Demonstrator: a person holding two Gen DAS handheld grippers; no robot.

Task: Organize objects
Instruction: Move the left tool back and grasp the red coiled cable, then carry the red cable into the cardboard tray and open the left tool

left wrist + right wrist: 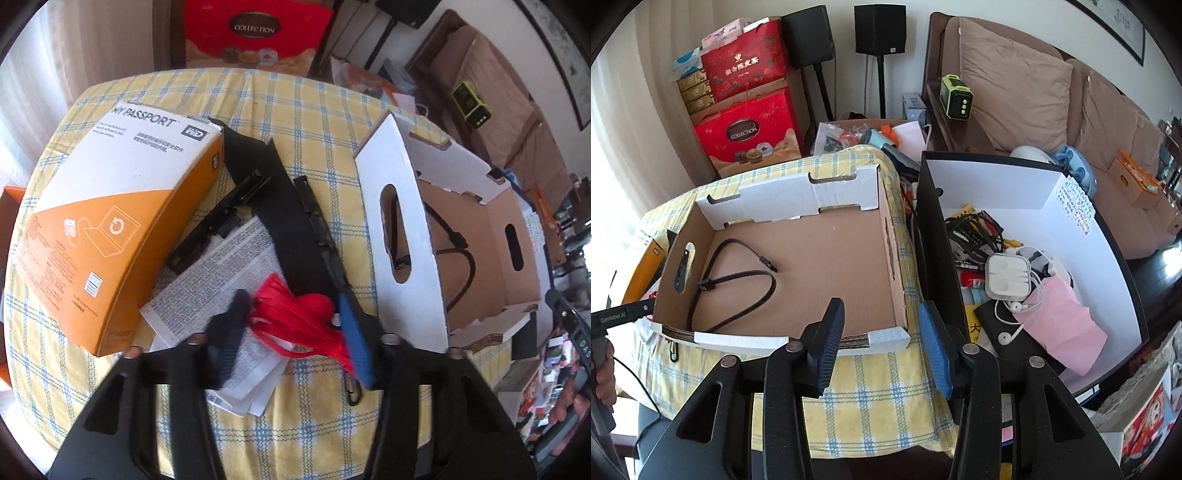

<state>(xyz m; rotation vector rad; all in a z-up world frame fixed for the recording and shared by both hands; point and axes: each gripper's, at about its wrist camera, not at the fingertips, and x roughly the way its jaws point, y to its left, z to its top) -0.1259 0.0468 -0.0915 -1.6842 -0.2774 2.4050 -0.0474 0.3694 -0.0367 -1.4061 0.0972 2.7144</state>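
Note:
My left gripper (291,332) stands open around a red ribbon bundle (295,317) with a red ball, lying on a printed leaflet (221,273) on the yellow checked table (295,110). An orange and white hard-drive box (110,229) lies to its left, with black plastic strips (291,210) beside it. The white cardboard tray (402,236) stands to the right, with a black cable (738,277) inside. My right gripper (882,332) is open and empty, over the tray's near right corner (886,338).
A black bin with white lining (1108,258) right of the table holds earphones, cables and pink paper. Red gift boxes (750,133) and speakers stand behind. A brown sofa (1052,92) is at the right.

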